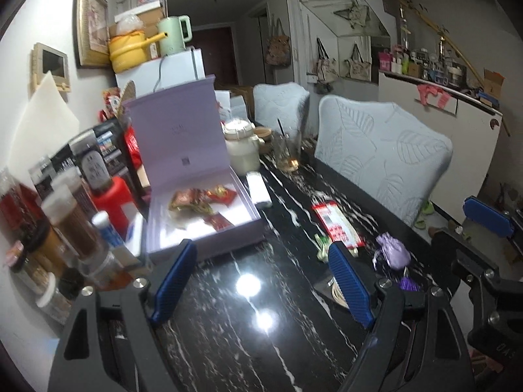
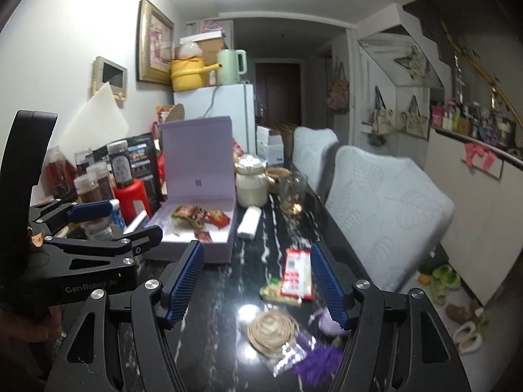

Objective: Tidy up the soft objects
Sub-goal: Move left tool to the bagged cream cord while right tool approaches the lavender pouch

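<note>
Here, w/ the open lilac gift box [image 1: 202,192] as landmark: left of it, against the wall, a crowd of jars and bottles [image 1: 65,215], incl. a red-capped one. The box sits on the dark marbled surface [image 1: 228,326], lid upright, red/gold snack packets [image 1: 202,202] inside. The left tool [image 1: 261,289] hovers in front of the box, just above the surface, blue pads spread wide, nothing between them. Right of the box, touching or nearly so, lies a white oblong item [image 1: 258,189]; behind that a cream pot [image 1: 242,150] and a glass cup [image 1: 287,150]. Further right of the box, a red-and-white packet [image 2: 297,272] lies flat w/ a green-edged wrapper [image 2: 279,292] beside it. Nearer the camera than those, well right of the box, the soft things: a small lilac drawstring pouch [image 1: 392,250], a coil of twine in clear plastic [image 2: 271,330] and a purple fluffy item [image 2: 317,359], all resting on the surface. The right tool [image 2: 258,284] hangs over this cluster, pads wide apart, gripping nothing; its right pad hides part of the pouch. Far right of the box, two pale leaf-quilted chair backs [image 1: 379,150] stand along the surface's edge.
</note>
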Demonstrator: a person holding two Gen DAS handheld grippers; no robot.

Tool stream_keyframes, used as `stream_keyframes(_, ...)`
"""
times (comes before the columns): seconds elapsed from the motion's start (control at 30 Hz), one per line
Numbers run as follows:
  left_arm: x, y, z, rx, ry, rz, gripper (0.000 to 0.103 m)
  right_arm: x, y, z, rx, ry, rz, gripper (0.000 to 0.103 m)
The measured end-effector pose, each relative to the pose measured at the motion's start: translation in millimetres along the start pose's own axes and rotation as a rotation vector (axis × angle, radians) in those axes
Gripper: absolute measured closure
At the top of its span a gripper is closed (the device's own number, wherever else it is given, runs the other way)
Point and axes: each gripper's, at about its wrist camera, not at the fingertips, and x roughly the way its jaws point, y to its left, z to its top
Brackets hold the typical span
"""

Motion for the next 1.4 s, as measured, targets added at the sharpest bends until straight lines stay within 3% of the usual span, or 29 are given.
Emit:
stream_keyframes(0.8,84.8,-73.1,-64.8,0.021,0.215,-0.189,0.020,13.5,-72.4,-121.8,0.191,0.186,-0.006,0.035)
stream_keyframes(1.4,167.3,-103.7,-71.4,0.047,0.383,-0.245,0.020,65.2,-114.3,-135.3,0.226,0.283,-0.021,0.032)
